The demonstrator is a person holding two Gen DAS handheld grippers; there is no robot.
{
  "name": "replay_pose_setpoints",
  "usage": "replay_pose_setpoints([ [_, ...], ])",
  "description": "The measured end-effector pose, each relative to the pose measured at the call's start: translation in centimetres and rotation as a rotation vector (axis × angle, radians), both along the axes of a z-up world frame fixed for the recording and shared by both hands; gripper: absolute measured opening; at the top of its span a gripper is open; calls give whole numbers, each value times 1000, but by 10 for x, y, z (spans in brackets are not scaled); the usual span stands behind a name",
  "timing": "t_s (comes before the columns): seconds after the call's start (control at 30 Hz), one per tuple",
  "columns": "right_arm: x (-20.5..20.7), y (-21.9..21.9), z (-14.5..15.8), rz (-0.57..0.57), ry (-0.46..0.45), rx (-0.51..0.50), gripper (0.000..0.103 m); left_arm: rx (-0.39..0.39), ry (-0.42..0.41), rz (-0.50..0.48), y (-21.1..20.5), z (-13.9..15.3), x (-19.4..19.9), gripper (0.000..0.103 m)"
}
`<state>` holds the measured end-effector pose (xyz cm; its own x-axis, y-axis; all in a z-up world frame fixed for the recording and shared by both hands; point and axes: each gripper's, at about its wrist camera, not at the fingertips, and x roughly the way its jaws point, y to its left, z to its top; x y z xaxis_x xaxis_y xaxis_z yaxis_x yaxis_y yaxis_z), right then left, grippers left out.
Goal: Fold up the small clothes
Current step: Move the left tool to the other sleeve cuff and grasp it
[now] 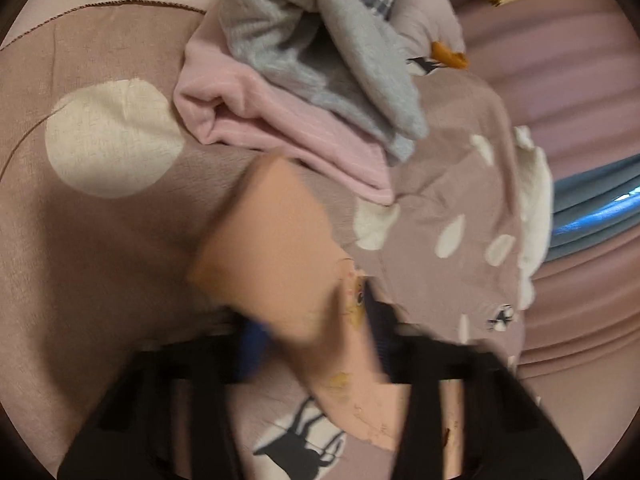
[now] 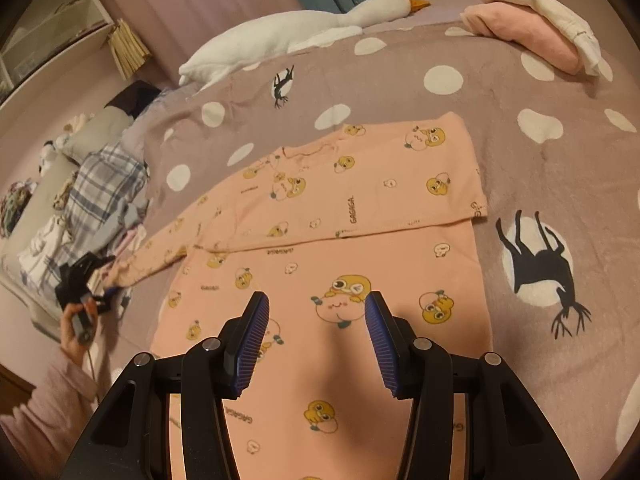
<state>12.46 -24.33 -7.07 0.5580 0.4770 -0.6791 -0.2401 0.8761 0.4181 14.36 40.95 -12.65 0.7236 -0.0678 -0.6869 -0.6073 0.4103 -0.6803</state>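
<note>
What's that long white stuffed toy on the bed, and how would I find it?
Start from the mauve bedspread with white dots, and look to its far edge by the curtains. A plush goose lies stretched out there on its side, beyond the peach cartoon-print top. Its orange beak sets it apart from the folded white and pink clothes nearby.

We count one peach pyjama top [image 2: 332,216] spread on the bed, one only. Two tools in play: the right tool [image 2: 316,320] and, off at the edge, the left tool [image 2: 86,280]. One plush goose [image 2: 288,28] lies along the far side. Two folded pieces are stacked at the far corner, one pink [image 2: 524,36], one white [image 2: 532,0]. By the left wrist view, one pink garment [image 1: 280,120] with one grey garment [image 1: 320,60] on it. One plaid piece [image 2: 104,188] too.
</note>
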Motion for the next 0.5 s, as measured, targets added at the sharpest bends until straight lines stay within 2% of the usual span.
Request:
replay_pose_setpoints([
  [0.03, -1, 0, 0, 0, 0, -1, 50, 2, 24, -2, 1, -3, 2, 9],
  [0.1, -3, 0, 0, -2, -1, -4, 50, 28, 49, -8, -2, 0, 4, 7],
  [0.23, -6, 0, -1, -2, -4, 0, 50, 135, 3, -99, -26, 32, 11, 5],
  [0.33, -7, -1, -3, -3, 0, 4, 50, 231, -41, -203, -58, 65, 28, 5],
  [0.5, -13, -4, -4, -9, -3, 21, 50, 311, -140, -360, -127, 118, 56, 5],
])
